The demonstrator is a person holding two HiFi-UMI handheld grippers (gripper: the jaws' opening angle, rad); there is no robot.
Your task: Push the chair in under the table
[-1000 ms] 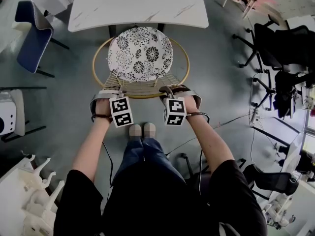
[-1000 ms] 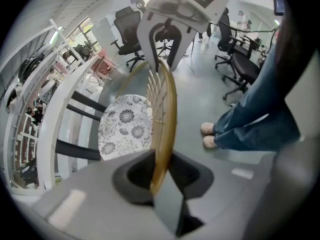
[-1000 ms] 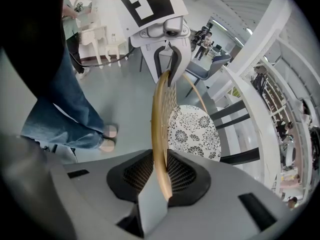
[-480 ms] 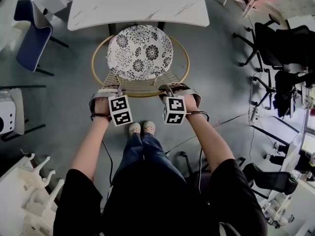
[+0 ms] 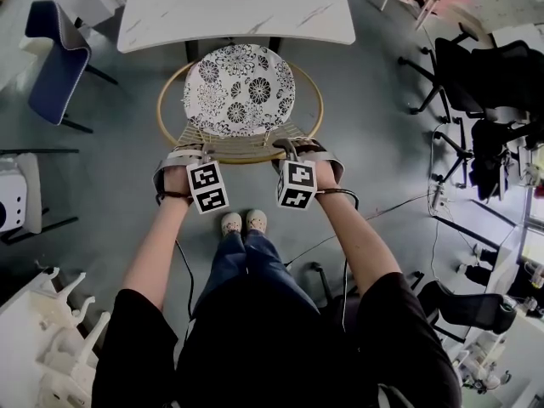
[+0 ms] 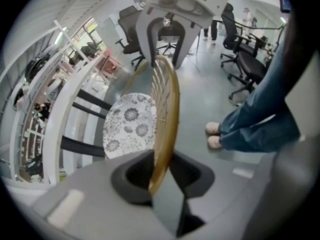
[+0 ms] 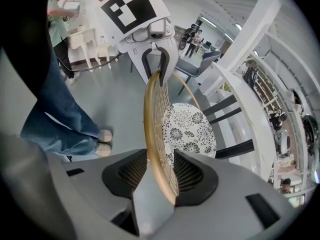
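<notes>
A round rattan chair with a flower-print cushion point(image 5: 240, 89) stands just in front of the white marble table point(image 5: 238, 11), its seat partly under the table edge. My left gripper point(image 5: 197, 153) sits over the chair's back rim point(image 5: 238, 150). In the left gripper view point(image 6: 161, 176) the rim point(image 6: 167, 109) runs between the pads, which still touch it; these jaws have just been opening slightly. My right gripper point(image 5: 289, 147) straddles the same rim point(image 7: 152, 124). Its jaws point(image 7: 160, 176) have just been opening wide, and a gap shows beside the rim.
A blue chair point(image 5: 55, 62) stands at the left and black office chairs point(image 5: 484, 75) at the right. White furniture point(image 5: 51, 330) lies at the lower left. Cables point(image 5: 399, 211) trail on the grey floor. The person's feet point(image 5: 244, 222) are right behind the chair.
The whole view has shifted a little upward. Hands and chair keep their places relative to each other. The right gripper's cube has rolled slightly.
</notes>
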